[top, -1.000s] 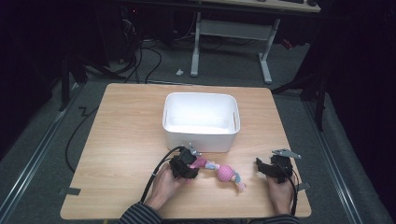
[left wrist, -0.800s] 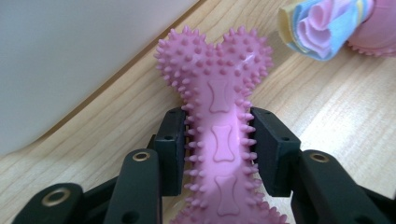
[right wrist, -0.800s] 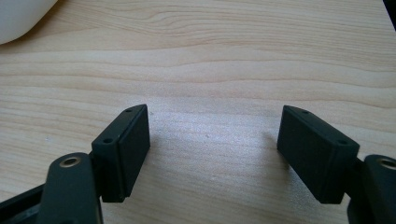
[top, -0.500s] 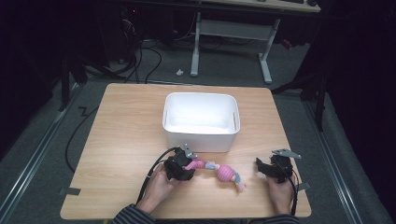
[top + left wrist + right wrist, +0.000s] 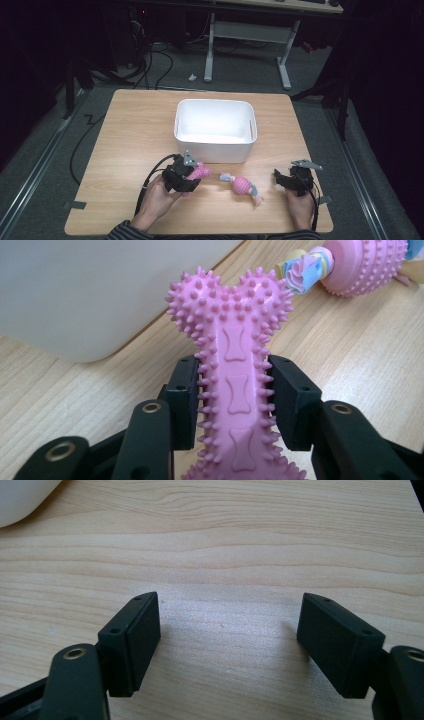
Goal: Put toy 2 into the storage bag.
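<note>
A pink spiked rubber bone (image 5: pixel 240 365) is clamped by its shaft between the pads of my left gripper (image 5: pixel 232 395). In the high view that left gripper (image 5: pixel 192 175) holds the bone (image 5: pixel 201 171) just in front of the white tub (image 5: pixel 215 127), lifted off the wood. A pink ball toy with pastel rope ends (image 5: pixel 241 186) lies on the table to its right, seen close in the left gripper view as a studded pink ball (image 5: pixel 367 265). My right gripper (image 5: pixel 230 640) rests low over bare wood with its jaws wide apart and nothing between them, at the front right (image 5: pixel 287 180).
The white tub is empty and stands mid-table, its wall (image 5: pixel 90 295) close to the bone's left. Black cables trail from both grippers toward the table's front edge (image 5: pixel 200 231). Dark floor, cables and a desk frame lie beyond the far edge.
My left gripper has lifted the pink bone and carried it left, away from the ball toy, which now lies apart. The right gripper has stayed put.
</note>
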